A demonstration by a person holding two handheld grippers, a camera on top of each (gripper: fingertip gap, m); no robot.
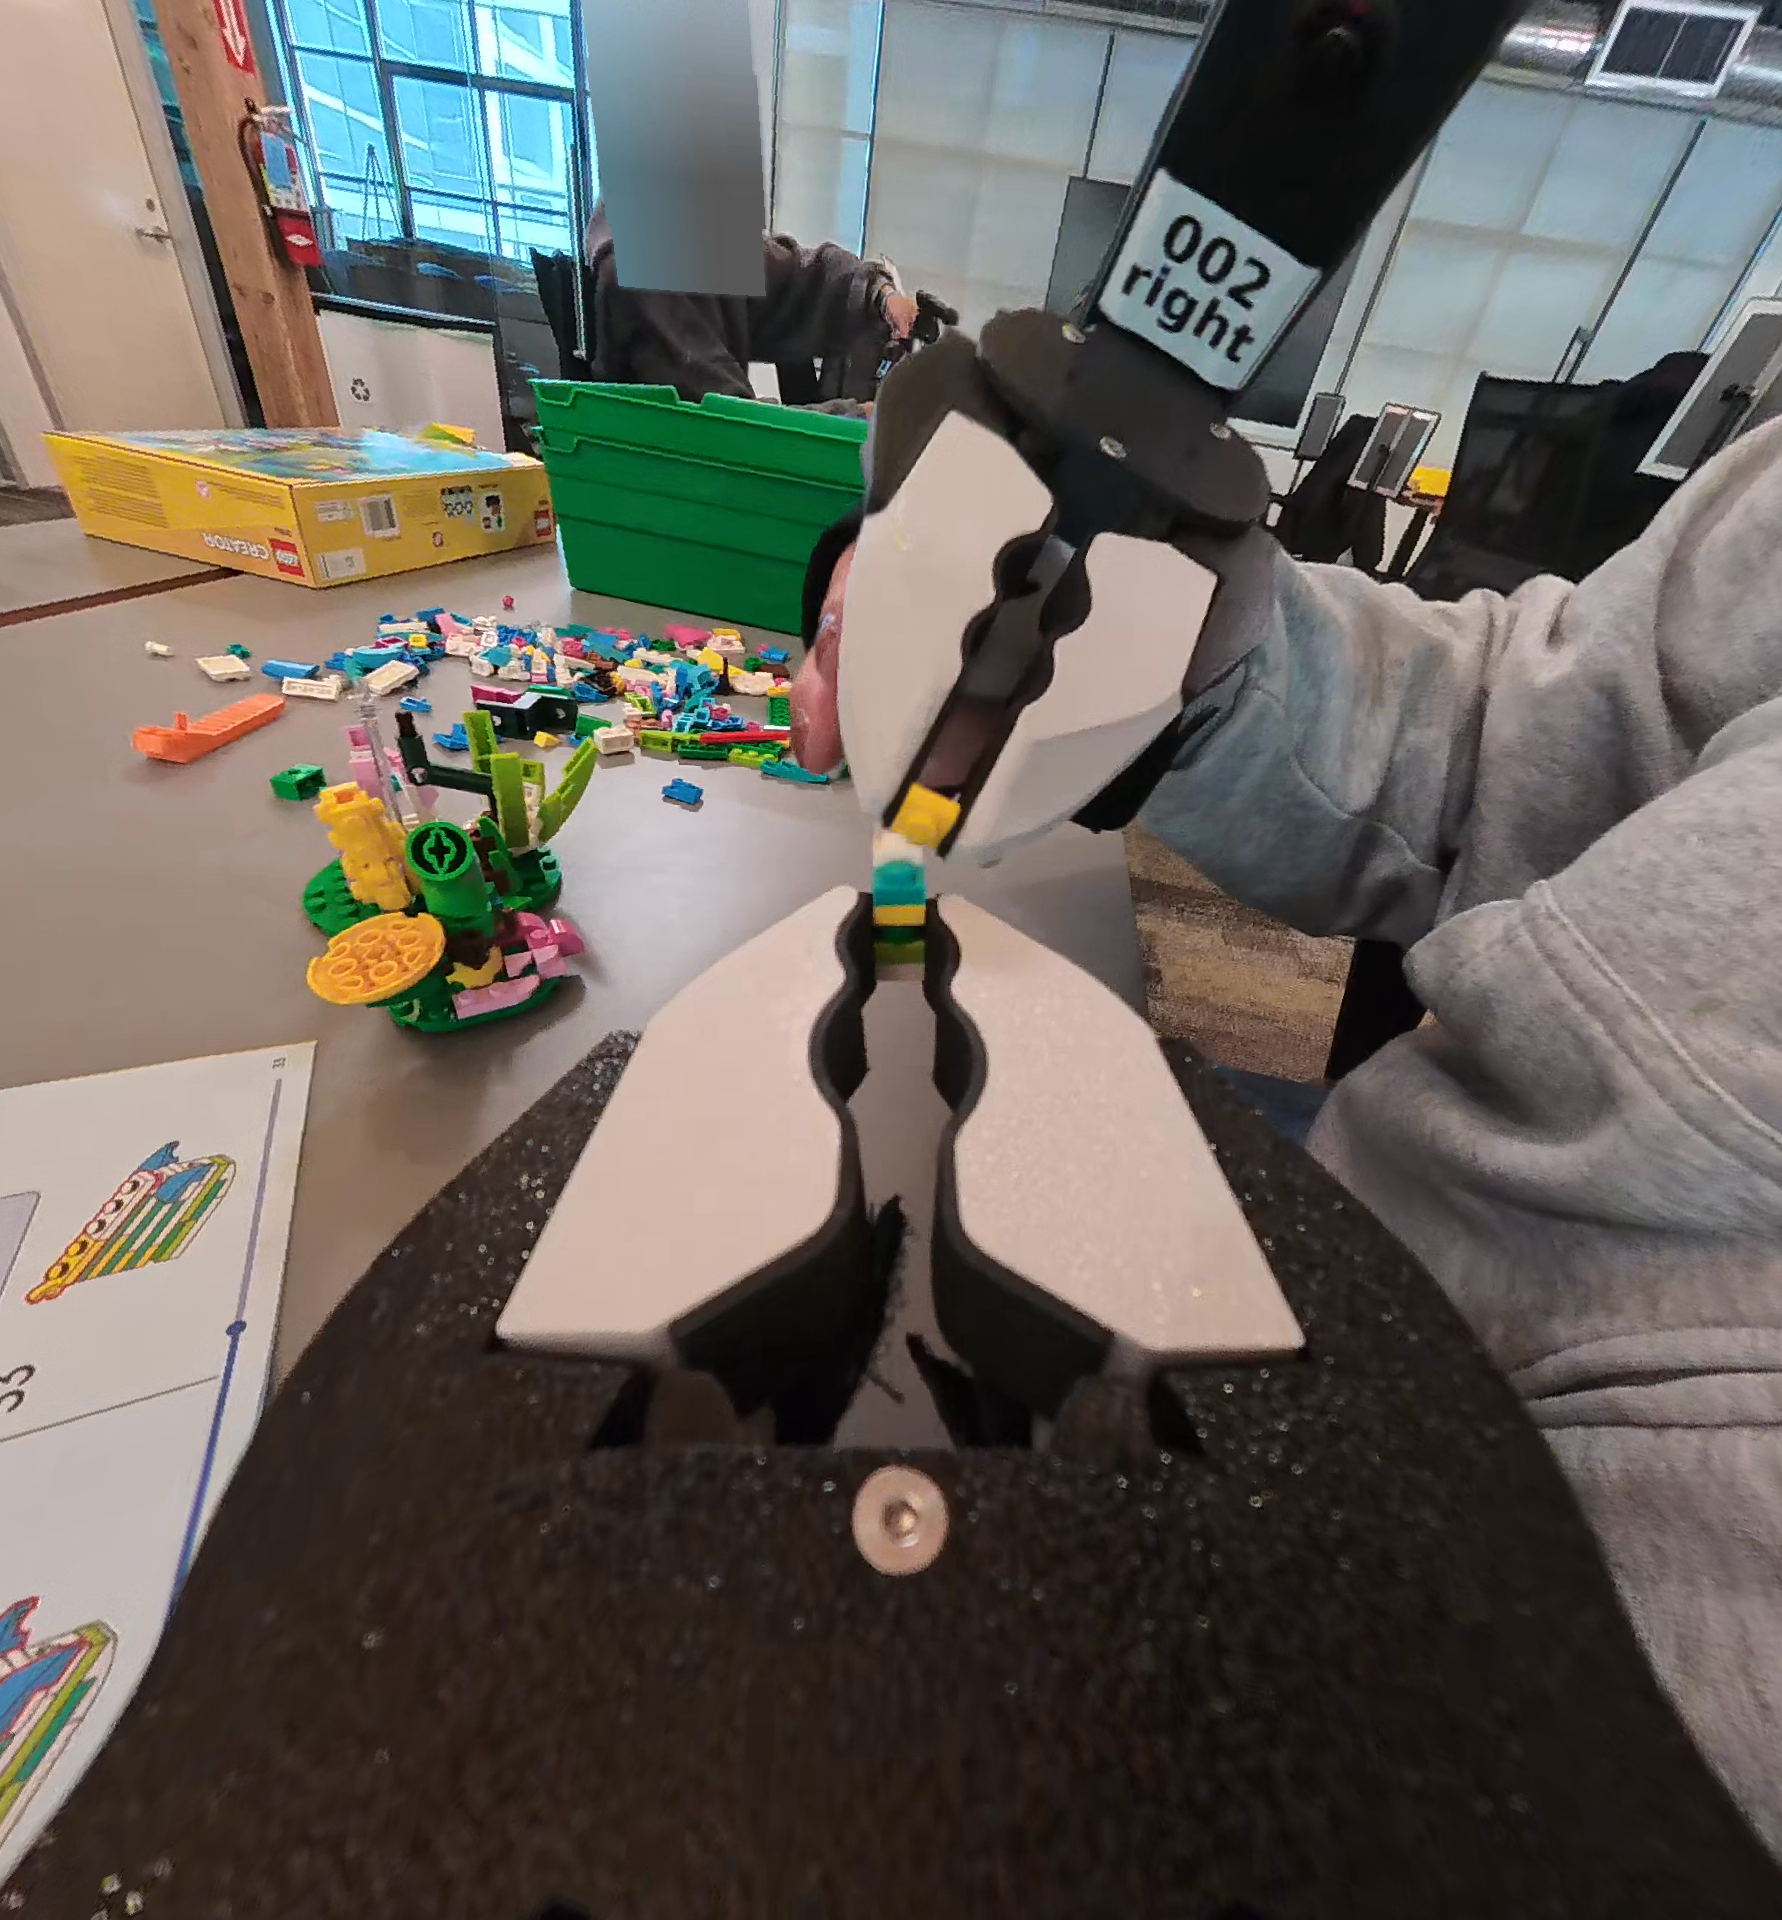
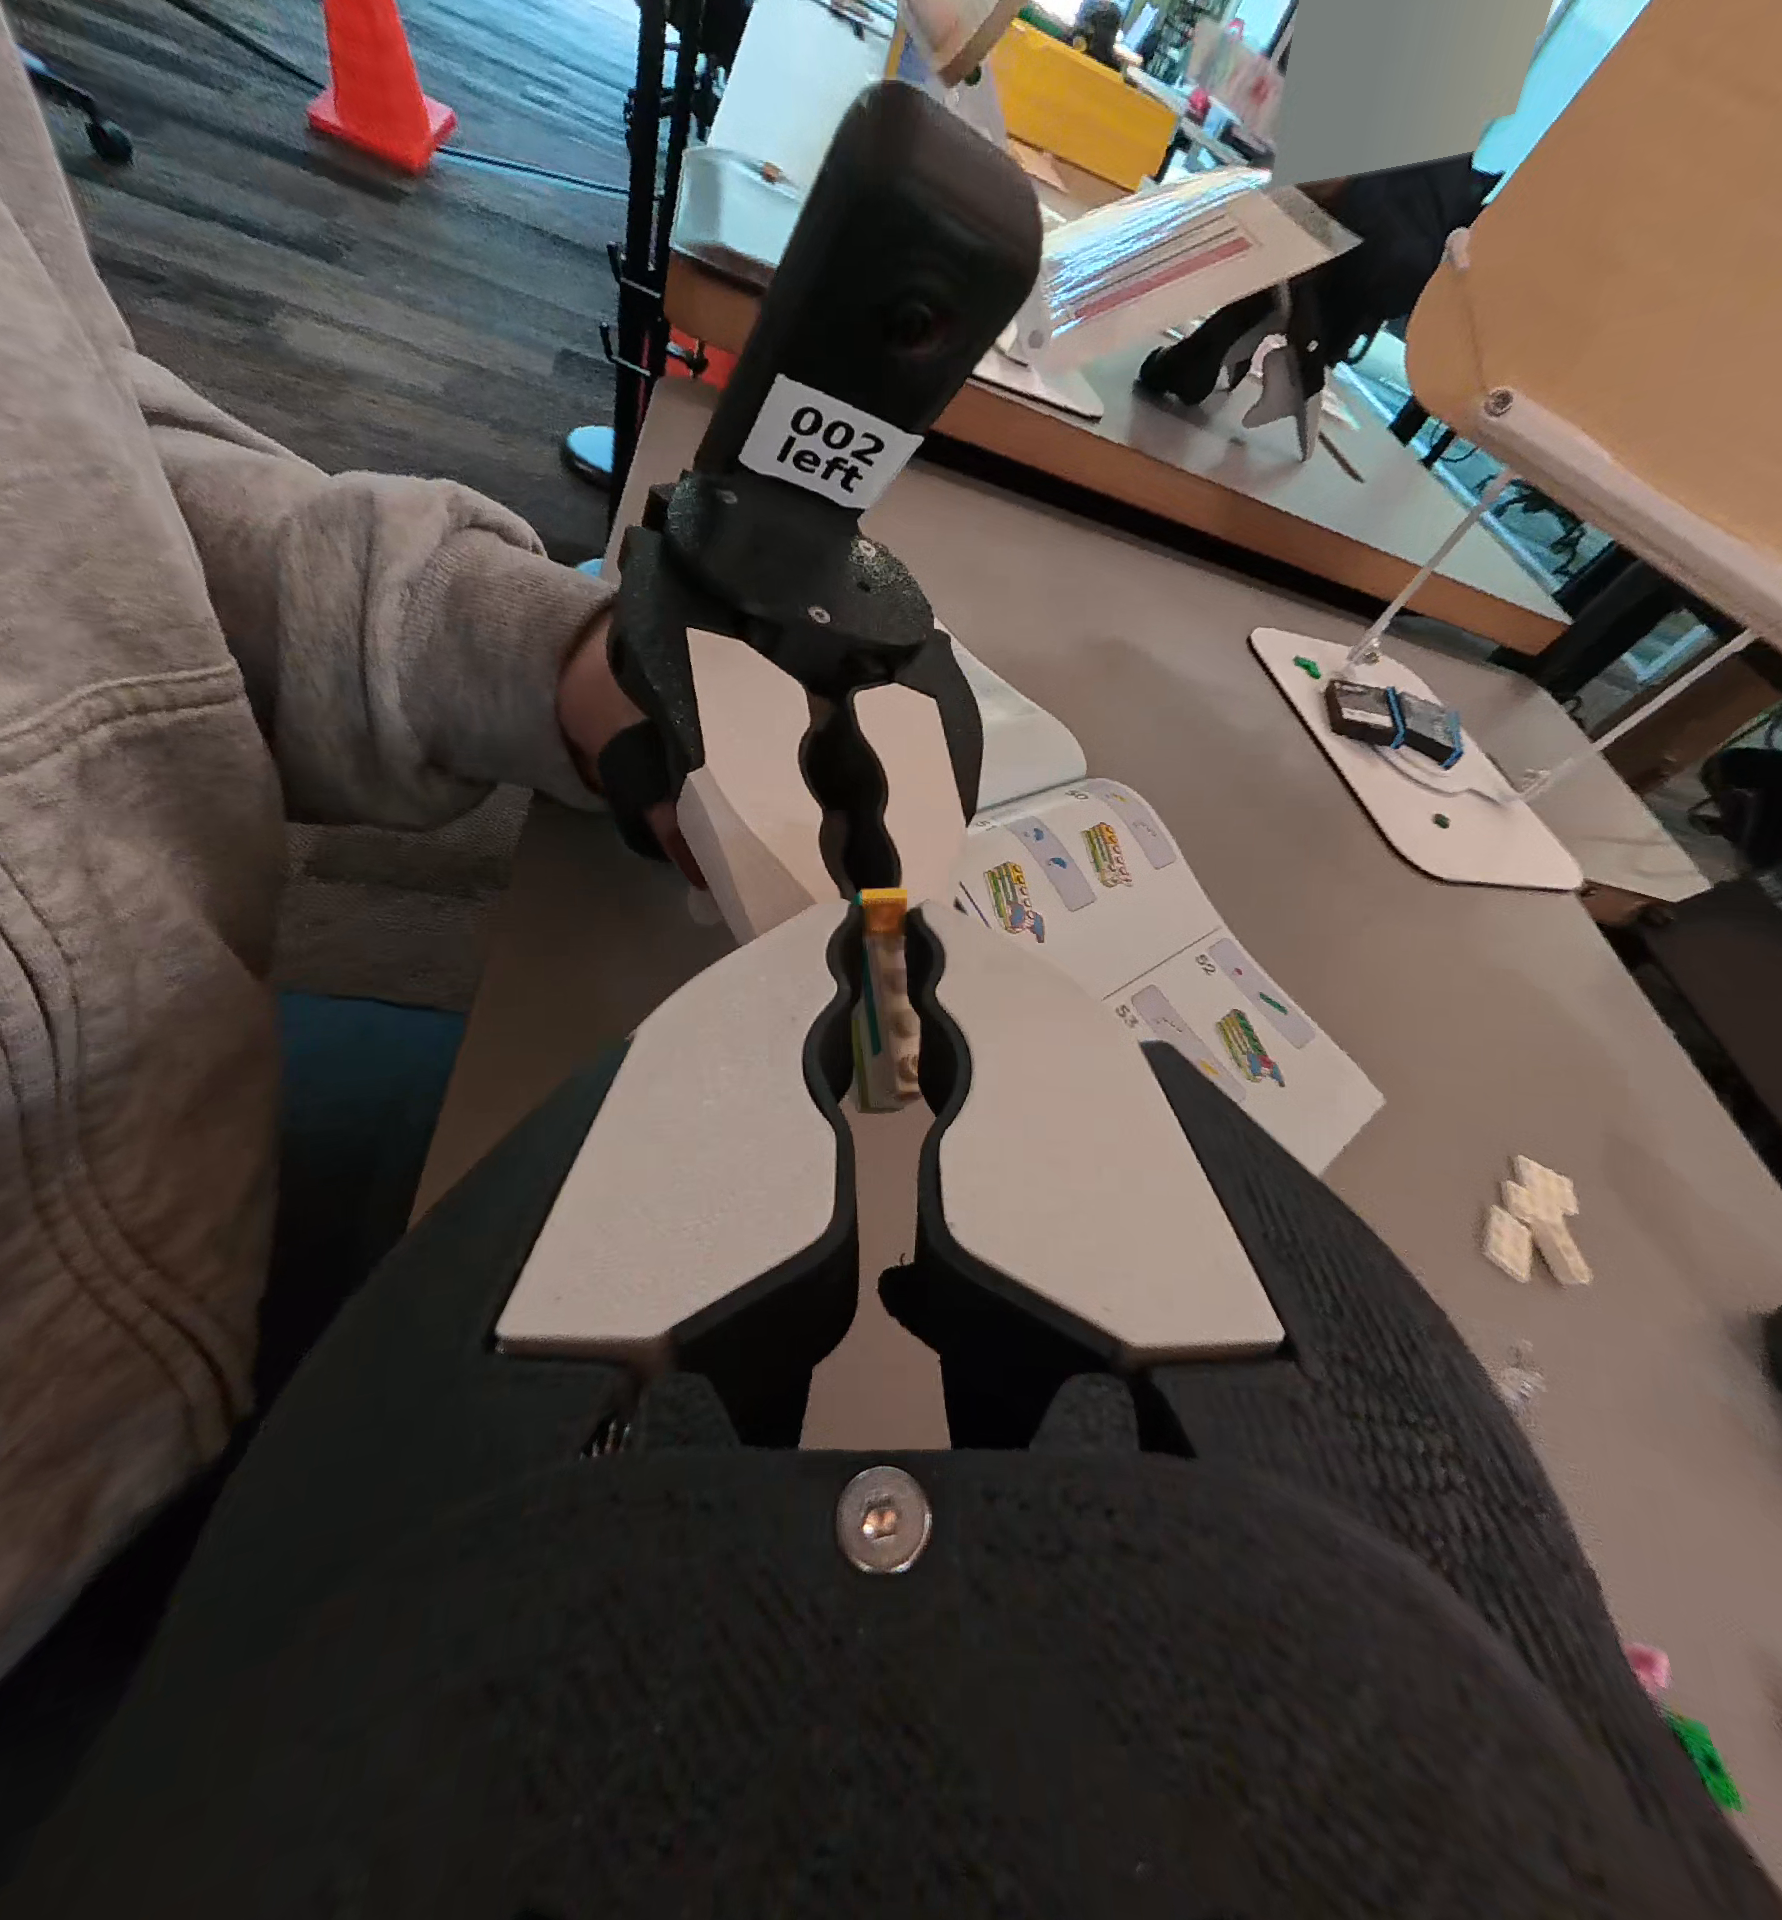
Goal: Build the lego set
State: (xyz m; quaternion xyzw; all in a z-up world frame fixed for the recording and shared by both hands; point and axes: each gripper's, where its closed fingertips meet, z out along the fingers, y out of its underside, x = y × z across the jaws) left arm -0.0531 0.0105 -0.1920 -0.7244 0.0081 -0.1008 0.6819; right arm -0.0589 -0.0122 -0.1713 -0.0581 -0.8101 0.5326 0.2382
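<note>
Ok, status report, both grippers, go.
Left gripper shut on striped brick stack. Right gripper shut on yellow brick, touching stack top. Nothing between them.

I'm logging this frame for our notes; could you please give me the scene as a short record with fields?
Setting: grey table
Left gripper: shut on a striped brick stack
Right gripper: shut on a yellow brick, above the stack's top
Nearby: plant brick model, loose bricks, orange brick separator, instruction booklet, green bins, yellow box
</note>
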